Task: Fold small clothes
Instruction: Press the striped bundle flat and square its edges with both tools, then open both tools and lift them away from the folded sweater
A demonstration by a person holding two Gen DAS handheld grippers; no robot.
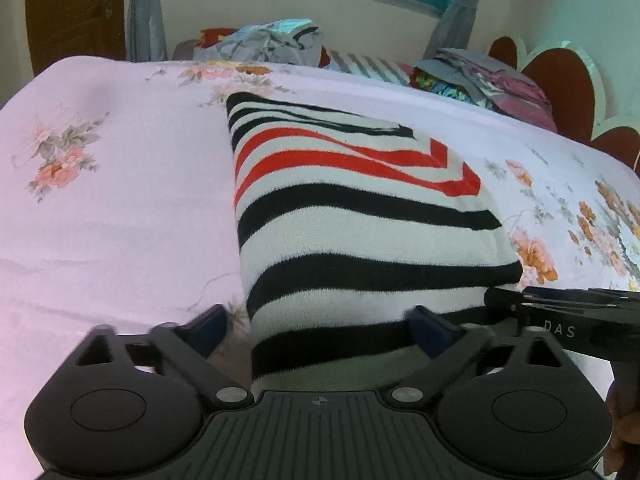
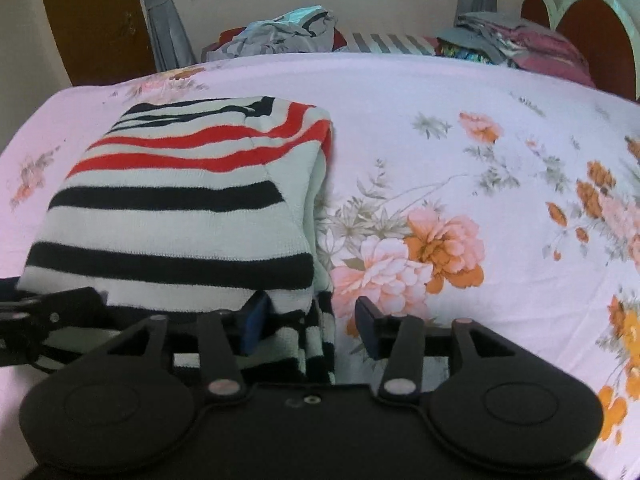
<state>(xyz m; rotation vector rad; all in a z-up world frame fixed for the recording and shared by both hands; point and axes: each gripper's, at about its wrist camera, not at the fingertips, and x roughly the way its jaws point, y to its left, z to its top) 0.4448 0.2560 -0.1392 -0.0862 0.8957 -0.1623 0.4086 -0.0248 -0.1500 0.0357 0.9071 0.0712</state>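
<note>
Plenty of open floral pink bed sheet [image 1: 100, 208] left of the folded black, white and red striped knit sweater [image 1: 352, 216], and more to its right [image 2: 480, 152]. The far edge is blocked by a crumpled grey clothes heap [image 1: 268, 42] and a stack of folded pink and grey clothes [image 2: 516, 42] by the red scalloped headboard [image 1: 560, 80].

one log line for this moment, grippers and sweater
left gripper: open, straddling near edge | right gripper: open, at near right corner | sweater: folded on bed
</note>
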